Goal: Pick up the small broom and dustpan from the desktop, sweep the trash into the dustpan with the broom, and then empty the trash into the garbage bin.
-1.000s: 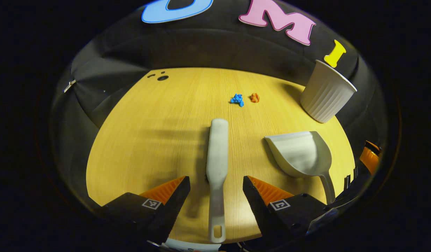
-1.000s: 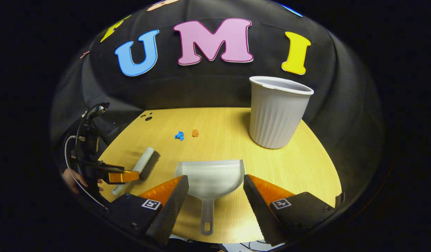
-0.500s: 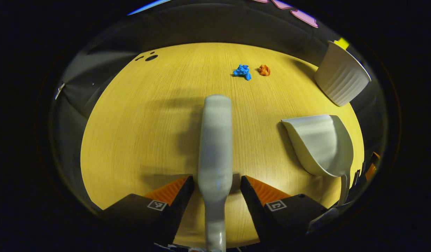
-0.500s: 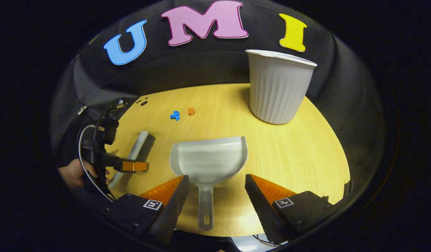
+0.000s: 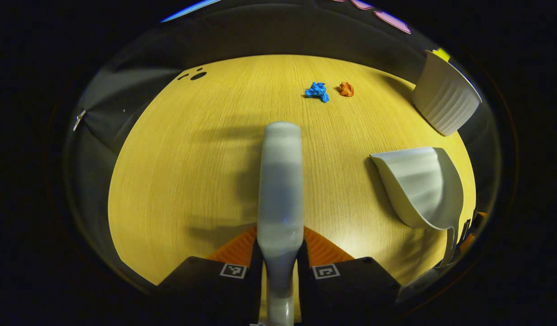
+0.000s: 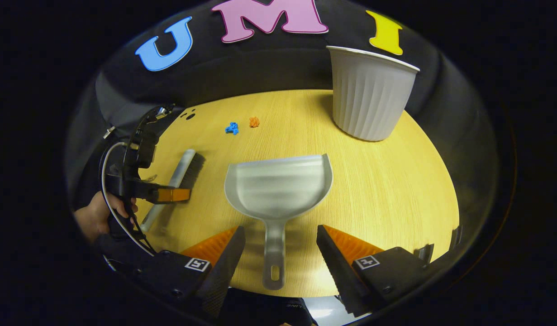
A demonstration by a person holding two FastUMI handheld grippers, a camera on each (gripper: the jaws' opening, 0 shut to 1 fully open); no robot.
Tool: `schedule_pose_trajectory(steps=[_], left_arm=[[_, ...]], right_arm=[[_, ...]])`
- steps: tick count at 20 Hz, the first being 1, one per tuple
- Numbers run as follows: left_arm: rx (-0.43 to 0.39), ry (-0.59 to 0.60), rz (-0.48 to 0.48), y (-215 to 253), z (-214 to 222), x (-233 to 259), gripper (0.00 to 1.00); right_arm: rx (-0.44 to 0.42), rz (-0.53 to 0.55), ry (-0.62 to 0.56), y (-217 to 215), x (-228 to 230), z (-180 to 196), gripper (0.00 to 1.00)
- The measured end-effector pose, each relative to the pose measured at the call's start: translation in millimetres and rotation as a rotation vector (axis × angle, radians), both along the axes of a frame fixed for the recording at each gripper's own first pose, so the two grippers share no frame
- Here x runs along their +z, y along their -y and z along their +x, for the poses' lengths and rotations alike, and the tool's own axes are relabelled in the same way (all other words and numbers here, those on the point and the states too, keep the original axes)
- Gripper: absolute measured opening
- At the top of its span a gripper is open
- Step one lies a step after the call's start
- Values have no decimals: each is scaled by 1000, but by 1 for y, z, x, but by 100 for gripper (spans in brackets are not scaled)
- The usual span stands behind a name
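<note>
Jaws of the left gripper point(image 5: 279, 253) were clamped on the broom point(image 5: 280, 190) at its neck, a hold that would let the bristles be steered toward the blue scrap point(image 5: 317, 90) and orange scrap point(image 5: 346, 88) lying farther out on the desk point(image 5: 178, 172). Those of the right gripper point(image 6: 280, 253) stood wide on either side of the dustpan point(image 6: 278, 190) handle, touching nothing, placed as if to close on it next. Beyond the dustpan, the white bin point(image 6: 371, 99) stood upright near the desk's far edge, within reach for emptying.
</note>
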State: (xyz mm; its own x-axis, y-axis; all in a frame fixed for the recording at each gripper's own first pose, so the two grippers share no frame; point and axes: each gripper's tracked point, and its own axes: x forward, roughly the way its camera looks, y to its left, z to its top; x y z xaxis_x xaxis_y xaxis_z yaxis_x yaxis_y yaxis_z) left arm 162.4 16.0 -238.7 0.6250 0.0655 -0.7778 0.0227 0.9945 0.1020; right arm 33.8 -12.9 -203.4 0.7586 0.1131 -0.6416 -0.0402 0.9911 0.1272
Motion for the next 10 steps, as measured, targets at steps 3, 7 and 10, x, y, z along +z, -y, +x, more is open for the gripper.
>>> schedule_pose_trajectory(steps=[3,7,10], left_arm=[[-7,26,-17,-1,-4,3,30],[-10,125,-37,0,-19,28,29],[-42,186,-25,0,-37,49,29]], right_arm=[[-7,15,-20,-1,-6,-6,99],[-10,18,-36,-2,-12,-8,99],[-8,19,-58,-3,-22,-6,99]])
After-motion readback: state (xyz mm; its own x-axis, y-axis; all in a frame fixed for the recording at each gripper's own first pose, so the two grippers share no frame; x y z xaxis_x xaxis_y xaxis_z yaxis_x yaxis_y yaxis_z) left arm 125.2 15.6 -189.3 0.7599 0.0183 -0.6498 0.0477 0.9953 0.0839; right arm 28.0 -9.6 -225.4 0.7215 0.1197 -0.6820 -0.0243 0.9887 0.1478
